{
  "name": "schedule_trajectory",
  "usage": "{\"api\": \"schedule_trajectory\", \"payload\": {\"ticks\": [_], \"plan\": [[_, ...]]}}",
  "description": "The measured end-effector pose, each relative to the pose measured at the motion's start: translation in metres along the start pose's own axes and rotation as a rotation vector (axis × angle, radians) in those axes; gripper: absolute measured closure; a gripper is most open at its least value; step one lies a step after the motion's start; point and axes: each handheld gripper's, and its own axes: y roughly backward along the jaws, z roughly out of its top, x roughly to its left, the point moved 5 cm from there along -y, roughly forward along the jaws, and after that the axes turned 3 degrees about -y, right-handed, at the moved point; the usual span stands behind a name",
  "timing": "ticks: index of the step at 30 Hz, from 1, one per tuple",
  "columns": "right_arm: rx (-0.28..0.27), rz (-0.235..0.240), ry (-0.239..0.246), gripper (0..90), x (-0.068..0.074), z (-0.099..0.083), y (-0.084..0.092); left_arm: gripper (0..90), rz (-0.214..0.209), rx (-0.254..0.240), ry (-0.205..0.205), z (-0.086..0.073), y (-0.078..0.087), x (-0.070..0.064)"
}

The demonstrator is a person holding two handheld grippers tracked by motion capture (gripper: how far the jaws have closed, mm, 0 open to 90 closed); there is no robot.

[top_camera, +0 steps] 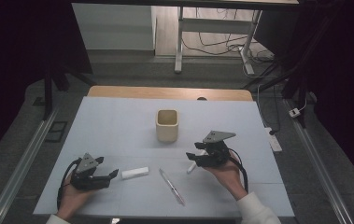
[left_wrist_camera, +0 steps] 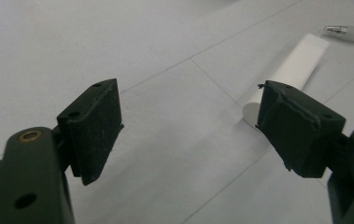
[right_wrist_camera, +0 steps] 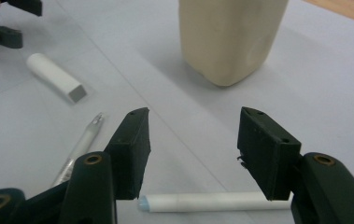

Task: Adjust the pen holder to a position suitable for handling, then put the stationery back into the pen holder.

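A beige cup point(top_camera: 167, 125) point(right_wrist_camera: 230, 37) stands upright mid-table. In front of it lie a short white block point(top_camera: 135, 172) point(left_wrist_camera: 300, 60) point(right_wrist_camera: 55, 77), a clear pen point(top_camera: 172, 186) point(right_wrist_camera: 83, 144) and a thin white marker point(top_camera: 192, 167) point(right_wrist_camera: 202, 203). My right gripper point(top_camera: 192, 156) point(right_wrist_camera: 193, 149) is open just above the marker, which lies flat on the table below its jaws, not pinched. My left gripper point(top_camera: 111, 175) point(left_wrist_camera: 188, 126) rests low at the front left, open and holding nothing, with the white block's near end just beyond its right jaw.
A pale sheet point(top_camera: 118, 121) covers the wooden table point(top_camera: 118, 91). The clear pen's tip point(left_wrist_camera: 347, 31) shows past the block. Beyond the table's far edge stand desk legs point(top_camera: 179, 42) and floor cables point(top_camera: 221, 46). Dark stands flank both sides.
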Motion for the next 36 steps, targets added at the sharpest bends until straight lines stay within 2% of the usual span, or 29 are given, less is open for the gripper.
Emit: {"api": "schedule_trajectory", "payload": {"ticks": [11, 21, 29, 36], "plan": [[0.049, 0.025, 0.025, 40.4, 0.016, 0.001, -0.003, 21.8, -0.003, -0.008, -0.015, 0.003, -0.001, -0.002], [0.104, 0.06, 0.046, 40.3, 0.03, -0.003, -0.014, 21.8, -0.004, -0.004, -0.022, 0.004, -0.001, -0.003], [0.117, 0.079, 0.049, 40.3, 0.036, -0.004, -0.02, 21.9, -0.002, 0.003, -0.025, 0.003, -0.002, -0.004], [0.142, 0.094, 0.07, 40.2, 0.045, -0.005, -0.025, 21.8, -0.004, 0.003, -0.025, 0.003, -0.002, -0.005]]}}
